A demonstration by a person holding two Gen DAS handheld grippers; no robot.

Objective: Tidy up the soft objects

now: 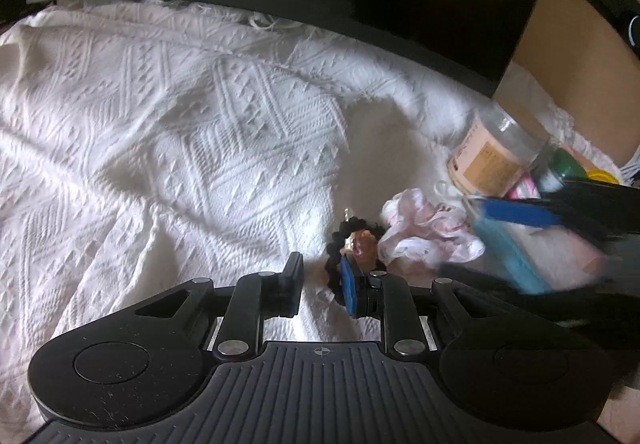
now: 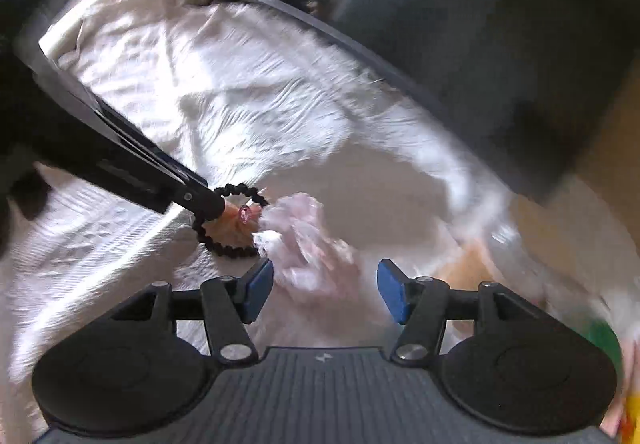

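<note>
Left tongs (image 1: 320, 262), angled down toward a white woven cloth with a raised geometric pattern (image 1: 200, 124), stand only narrowly parted, and bare cloth shows in the gap, so they appear to hold nothing. Their right-hand finger lies against a black beaded hair ring carrying an orange-pink charm (image 1: 356, 223) (whether that finger is hooked through the ring cannot be told). Right tongs (image 2: 325, 266), likewise tilted downward and blurred in both views, are parted wide. A crumpled pale pink-and-white fabric scrunchie (image 1: 424, 232) lies just ahead of and partly between their blue pads, which do not press on it. The scrunchie touches the far side of the ring, so both soft items sit together between the two tools. A clear plastic jar with a peach label (image 1: 492, 156) stands beyond the right tongs. Sorting appears barely begun: neither item is lifted, and no destination for them is visible.
</note>
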